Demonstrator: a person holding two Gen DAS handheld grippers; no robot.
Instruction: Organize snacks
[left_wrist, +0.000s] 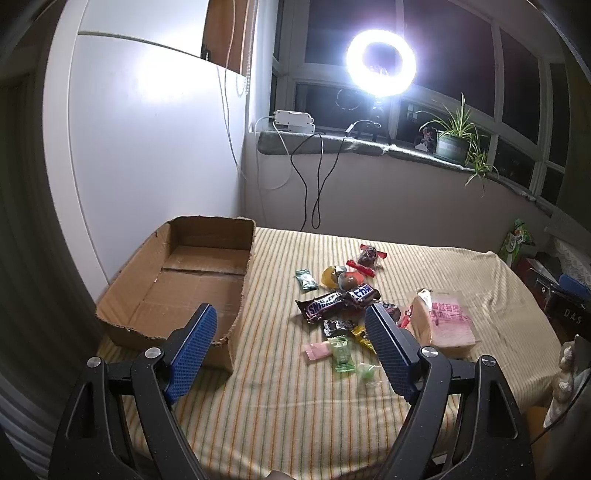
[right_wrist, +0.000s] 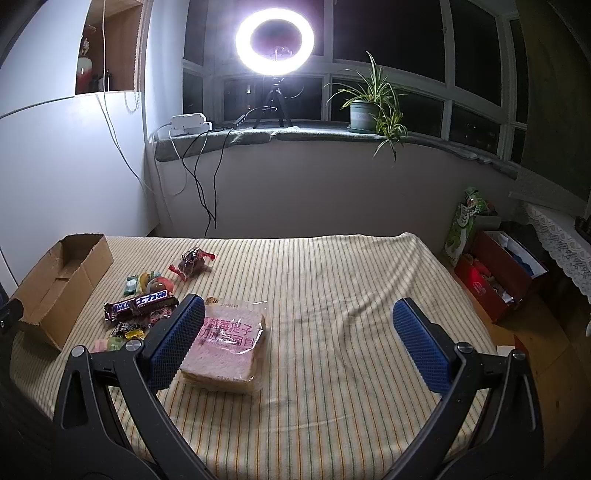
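Left gripper (left_wrist: 290, 328) and right gripper (right_wrist: 297, 332), both spread wide and empty above the striped cloth (right_wrist: 332, 266).

Ahead-right of the left one lies the heap of small wrapped snacks (left_wrist: 343, 306); the empty brown cardboard box (left_wrist: 192, 280) sits ahead-left. The pink-printed clear bag of sliced bread (right_wrist: 225, 343), long axis pointing away, lies just inside the right gripper's left finger, so that hand is nearer.
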